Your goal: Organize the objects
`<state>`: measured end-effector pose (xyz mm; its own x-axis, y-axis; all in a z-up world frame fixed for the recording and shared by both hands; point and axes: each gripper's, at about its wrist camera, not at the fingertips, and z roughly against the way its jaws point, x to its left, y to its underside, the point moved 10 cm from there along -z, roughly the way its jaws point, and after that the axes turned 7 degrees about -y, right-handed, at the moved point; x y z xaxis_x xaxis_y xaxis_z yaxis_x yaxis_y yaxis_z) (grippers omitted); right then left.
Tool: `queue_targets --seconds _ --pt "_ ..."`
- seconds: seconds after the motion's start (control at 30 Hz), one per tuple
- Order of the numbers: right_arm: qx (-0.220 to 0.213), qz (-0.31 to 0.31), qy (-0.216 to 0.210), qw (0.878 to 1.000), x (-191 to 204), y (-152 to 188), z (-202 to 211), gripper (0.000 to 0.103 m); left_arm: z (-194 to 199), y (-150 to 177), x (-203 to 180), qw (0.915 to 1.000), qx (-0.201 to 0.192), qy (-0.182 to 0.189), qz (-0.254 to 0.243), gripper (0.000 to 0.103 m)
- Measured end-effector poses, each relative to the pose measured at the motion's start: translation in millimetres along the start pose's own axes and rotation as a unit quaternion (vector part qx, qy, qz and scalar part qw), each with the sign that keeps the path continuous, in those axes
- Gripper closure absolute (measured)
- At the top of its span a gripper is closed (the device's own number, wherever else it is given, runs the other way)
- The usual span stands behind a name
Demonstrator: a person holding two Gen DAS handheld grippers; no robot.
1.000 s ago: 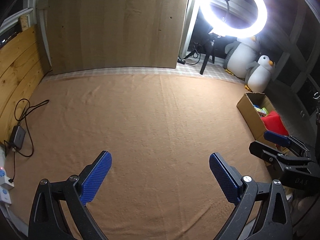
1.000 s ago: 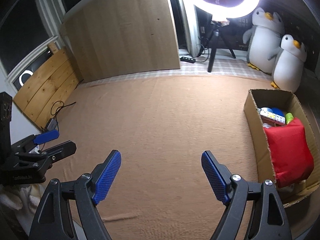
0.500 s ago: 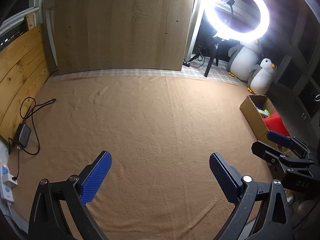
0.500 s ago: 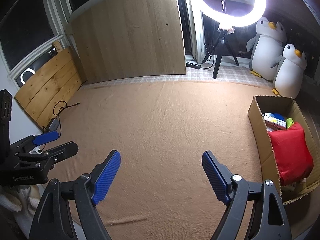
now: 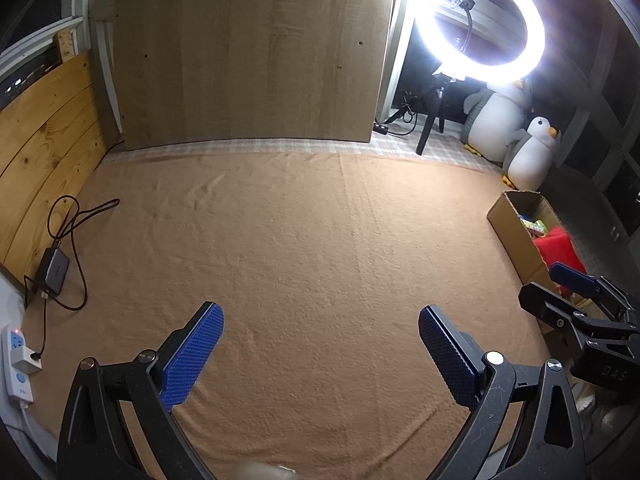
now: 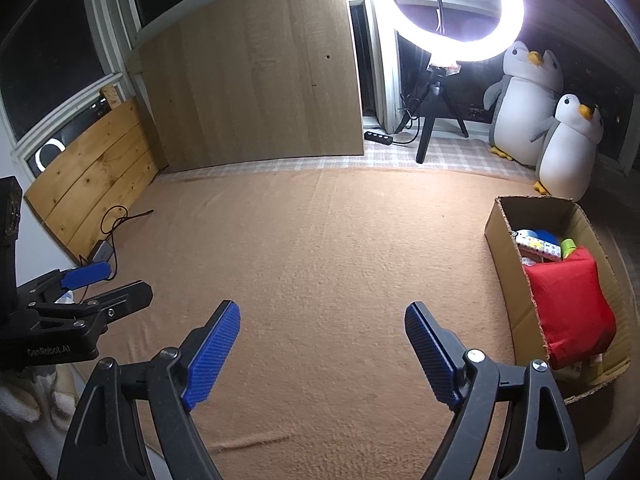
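Note:
A cardboard box (image 6: 504,248) stands on the right of the tan blanket (image 6: 320,248). It holds a red cloth bundle (image 6: 568,304), a patterned pouch (image 6: 538,247), a blue thing and a green thing. The box also shows in the left wrist view (image 5: 510,224). My left gripper (image 5: 320,334) is open and empty above the blanket's front part. My right gripper (image 6: 322,330) is open and empty, left of the box. Each gripper shows at the edge of the other's view: the right one (image 5: 560,292) and the left one (image 6: 100,284).
A ring light (image 6: 456,12) on a tripod and two plush penguins (image 6: 528,100) stand at the back right. A wooden board (image 6: 256,92) leans at the back, planks (image 6: 92,180) at the left. A power adapter with cable (image 5: 54,272) and a power strip (image 5: 16,364) lie at the left edge.
Both grippers have pulled back and tilted up a little, so the box and the back wall look farther away. Both stay open and empty.

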<state>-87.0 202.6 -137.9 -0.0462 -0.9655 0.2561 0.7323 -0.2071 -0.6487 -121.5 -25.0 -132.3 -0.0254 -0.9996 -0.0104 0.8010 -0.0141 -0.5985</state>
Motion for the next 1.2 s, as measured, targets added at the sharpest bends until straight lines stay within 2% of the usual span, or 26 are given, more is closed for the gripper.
queue_targets --seconds 1.2 --pt "0.007 -0.018 0.004 1.0 -11 6 -3 0.02 -7 2 -7 1.0 0.007 0.002 0.0 0.003"
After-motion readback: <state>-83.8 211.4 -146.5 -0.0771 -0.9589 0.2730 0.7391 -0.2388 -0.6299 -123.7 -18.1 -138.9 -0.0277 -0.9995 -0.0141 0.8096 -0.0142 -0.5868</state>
